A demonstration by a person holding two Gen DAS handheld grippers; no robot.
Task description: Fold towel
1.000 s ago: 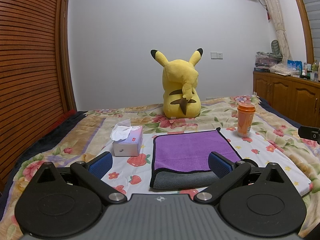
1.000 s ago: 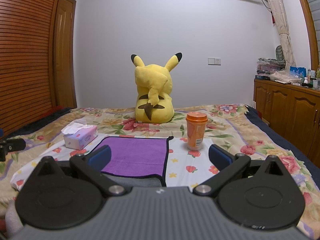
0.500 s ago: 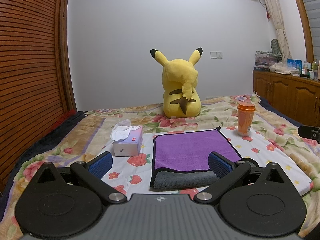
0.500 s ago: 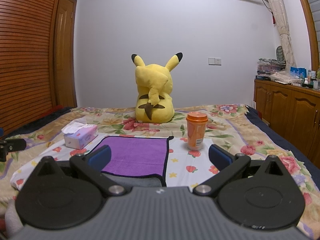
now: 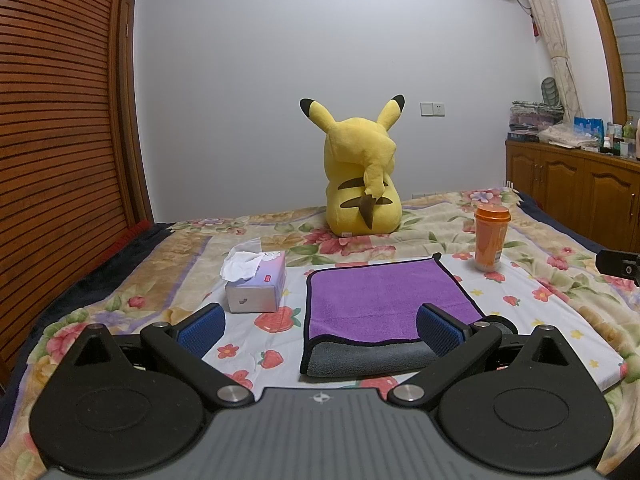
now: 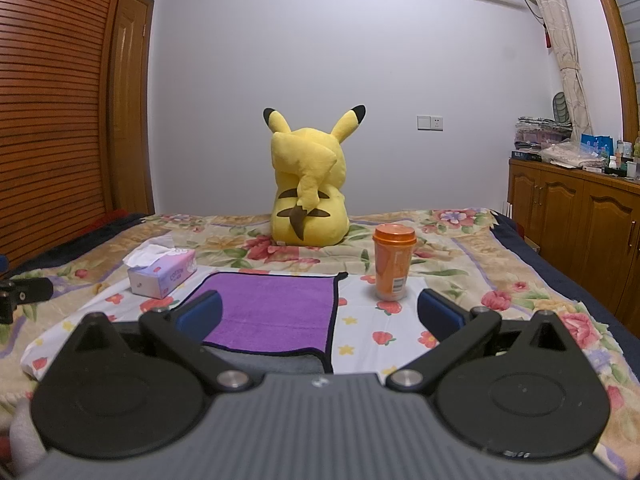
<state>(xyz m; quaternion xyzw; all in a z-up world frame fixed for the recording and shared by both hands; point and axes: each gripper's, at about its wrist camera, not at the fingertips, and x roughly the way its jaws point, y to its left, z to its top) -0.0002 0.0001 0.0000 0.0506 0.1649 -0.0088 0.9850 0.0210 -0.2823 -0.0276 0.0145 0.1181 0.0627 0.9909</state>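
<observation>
Both tongs, left tongs (image 5: 319, 326) and right tongs (image 6: 319, 312), gape wide and empty above one purple towel (image 5: 380, 300), one tissue box (image 5: 256, 284), one orange cup (image 5: 490, 238).

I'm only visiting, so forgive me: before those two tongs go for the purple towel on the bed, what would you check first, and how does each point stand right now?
1. Left tongs open and holding nothing: ok.
2. Right tongs open and holding nothing: ok.
3. Purple towel with grey underside and black trim lying flat, its near edge turned over to show grey: ok; nothing rests on it.
4. Orange plastic cup with lid stands upright just off the towel's far right corner: ok, but close enough to watch.
5. Pastel tissue box beside the towel's left edge, apart from it: ok.
6. Towel's near right corner visible for gripping: cannot tell; the tongs hide it in both views.
</observation>
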